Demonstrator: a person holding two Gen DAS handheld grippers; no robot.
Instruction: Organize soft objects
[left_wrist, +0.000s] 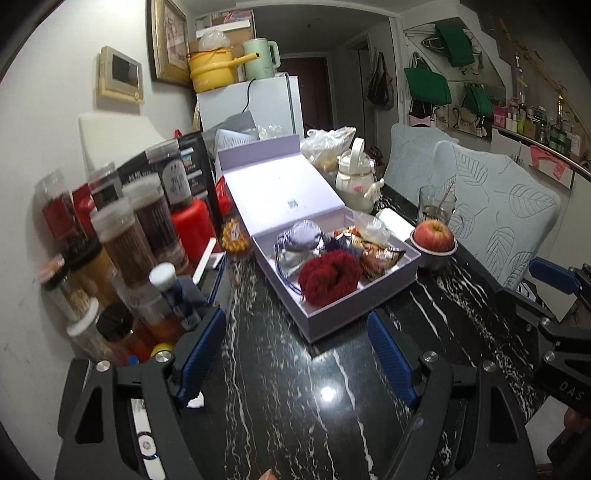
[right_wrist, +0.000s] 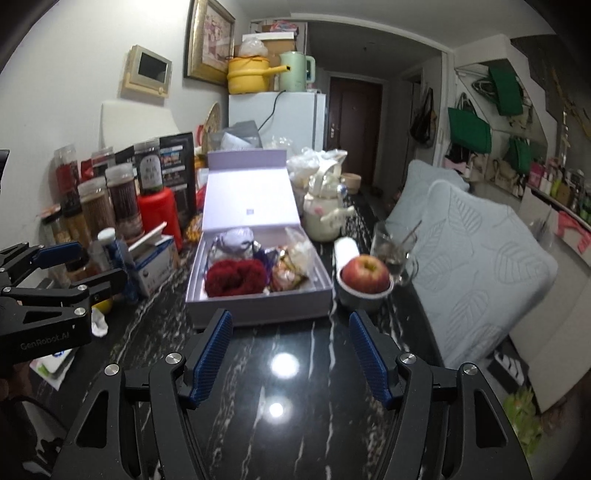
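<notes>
An open lilac box (left_wrist: 328, 314) (right_wrist: 258, 306) sits on the black marble table, its lid (left_wrist: 280, 188) leaning back. Inside lie a dark red fluffy knit piece (left_wrist: 328, 277) (right_wrist: 236, 277), a lilac drawstring pouch (left_wrist: 301, 236) (right_wrist: 236, 238) and several snack packets (left_wrist: 380, 254) (right_wrist: 291, 273). My left gripper (left_wrist: 295, 354) hovers open over the table just in front of the box, nothing between its blue pads. My right gripper (right_wrist: 291, 354) is likewise open and empty before the box. Each gripper shows at the edge of the other's view.
Jars and bottles (left_wrist: 122, 236) crowd the table's left side, with a red container (right_wrist: 160, 214) and a small blue carton (right_wrist: 155, 262). An apple in a bowl (left_wrist: 434, 238) (right_wrist: 365, 277), a glass (right_wrist: 393, 247) and a white teapot (left_wrist: 356, 177) stand right of the box. Cushioned chairs (right_wrist: 472, 258) flank the right edge.
</notes>
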